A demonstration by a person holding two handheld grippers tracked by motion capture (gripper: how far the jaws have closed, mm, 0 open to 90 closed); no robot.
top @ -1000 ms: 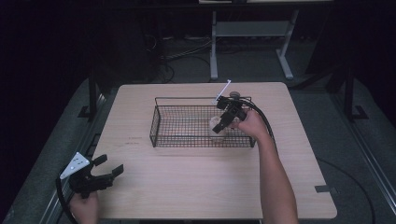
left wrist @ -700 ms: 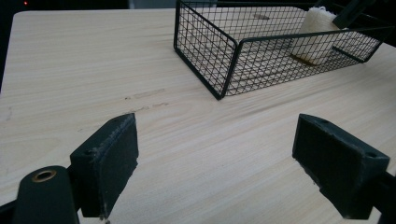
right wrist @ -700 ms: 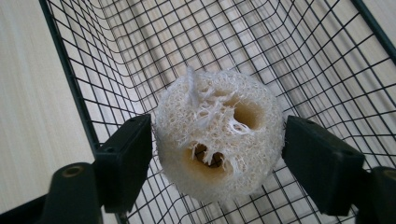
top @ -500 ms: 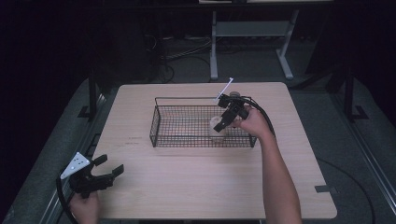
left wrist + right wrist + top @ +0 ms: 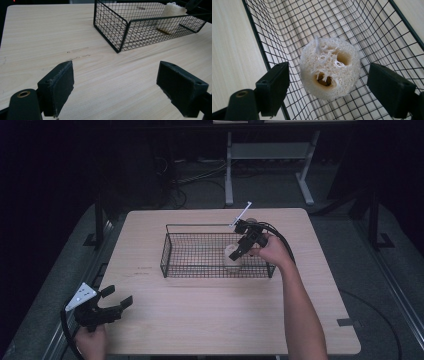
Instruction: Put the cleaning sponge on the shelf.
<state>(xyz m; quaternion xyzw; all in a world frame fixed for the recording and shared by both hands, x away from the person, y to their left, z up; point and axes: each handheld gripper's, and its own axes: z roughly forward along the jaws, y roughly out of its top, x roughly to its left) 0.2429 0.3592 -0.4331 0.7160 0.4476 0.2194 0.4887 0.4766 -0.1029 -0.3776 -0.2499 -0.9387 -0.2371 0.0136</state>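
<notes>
Opening tongs [image 5: 327, 92] astride loofah [image 5: 329, 67] in basket [image 5: 257, 37]

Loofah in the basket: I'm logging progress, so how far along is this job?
Done: the loofah stands upright inside the wire basket, at its right end. In hand: the right gripper sits just above it; its fingers have just been opening and stand clear on both sides. Left: drawing that gripper out of the basket. The left gripper waits open at the table's near left corner.
</notes>
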